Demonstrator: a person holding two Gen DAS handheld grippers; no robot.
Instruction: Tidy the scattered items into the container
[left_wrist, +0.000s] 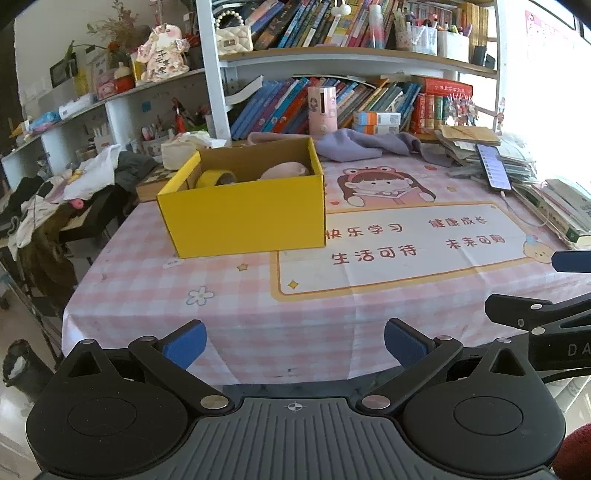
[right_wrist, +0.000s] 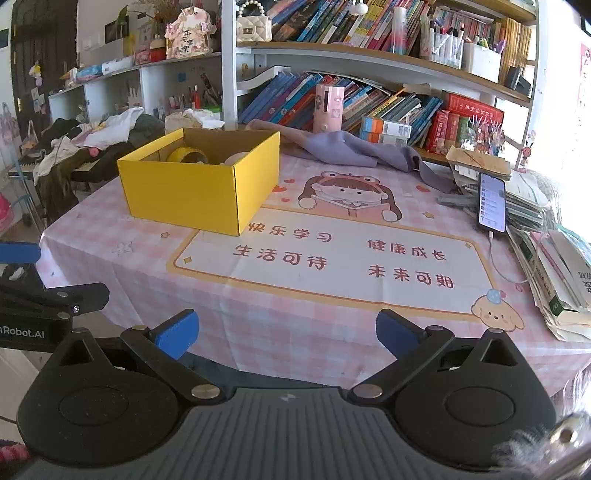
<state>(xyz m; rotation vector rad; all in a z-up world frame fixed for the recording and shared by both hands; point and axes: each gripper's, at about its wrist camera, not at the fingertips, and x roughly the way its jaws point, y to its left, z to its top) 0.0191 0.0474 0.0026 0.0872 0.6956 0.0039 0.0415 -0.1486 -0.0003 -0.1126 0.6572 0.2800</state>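
Left gripper (left_wrist: 293, 345) jaws wide apart, nothing between, hovering at near table edge. Right gripper (right_wrist: 286, 334) same, apart and empty. Yellow box (left_wrist: 243, 210) on pink checked tablecloth (left_wrist: 229, 310), left-center; yellow tape roll (left_wrist: 216, 179) and pink item (left_wrist: 284, 170) inside.

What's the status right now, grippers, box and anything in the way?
Left gripper and right gripper open, empty, at table's near edge. Yellow box holds yellow tape roll and a pink item. Nothing blocking the box.
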